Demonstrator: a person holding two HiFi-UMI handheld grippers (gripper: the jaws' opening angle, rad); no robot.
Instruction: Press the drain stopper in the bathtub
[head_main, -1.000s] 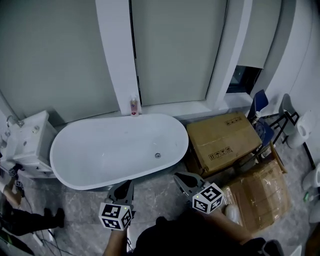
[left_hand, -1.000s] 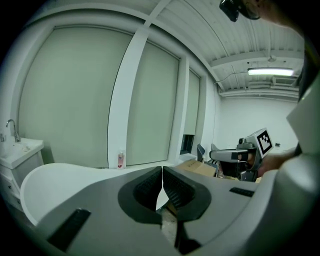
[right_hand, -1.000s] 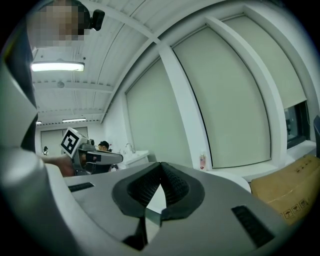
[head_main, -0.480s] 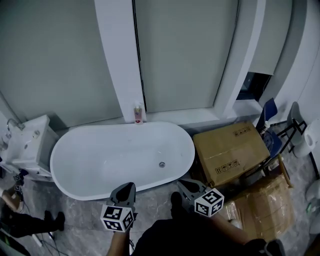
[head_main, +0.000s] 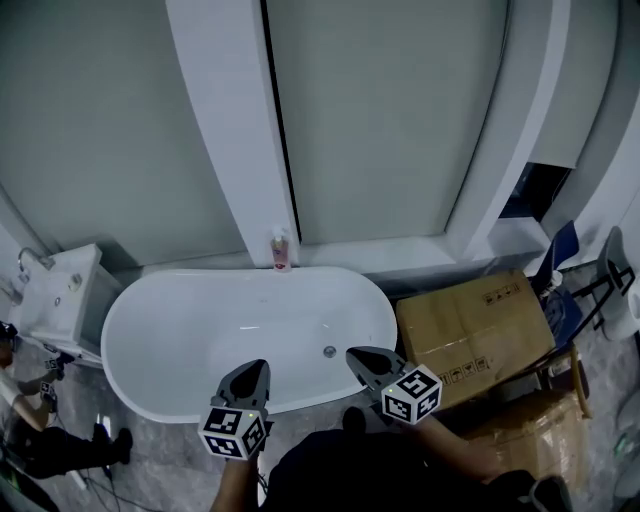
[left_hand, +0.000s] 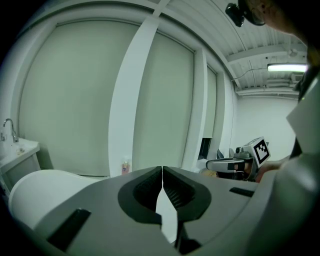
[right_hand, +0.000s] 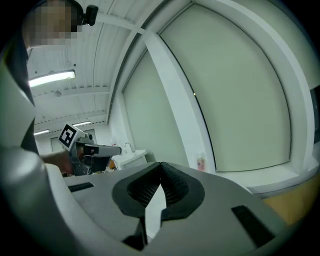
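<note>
Right, the white bathtub (head_main: 180, 330) fills the lower middle of the head view, lying crosswise, with a cardboard box (head_main: 475, 325) just beside its right end. Both tools hover over the near rim: the left gripper (head_main: 257, 366) at lower centre-left, the right gripper (head_main: 352, 353) at lower centre-right. Each gripper view shows its fingers (left_hand: 146, 187) pressed tip to tip with nothing between them, which suits a push. The drain stopper (head_main: 330, 351) is a small round disc on the tub floor, right of centre, close to the right gripper's tip in the frame. I would use that gripper: tilt it down, come straight over the disc, and press squarely on its middle so the tips don't skid.
</note>
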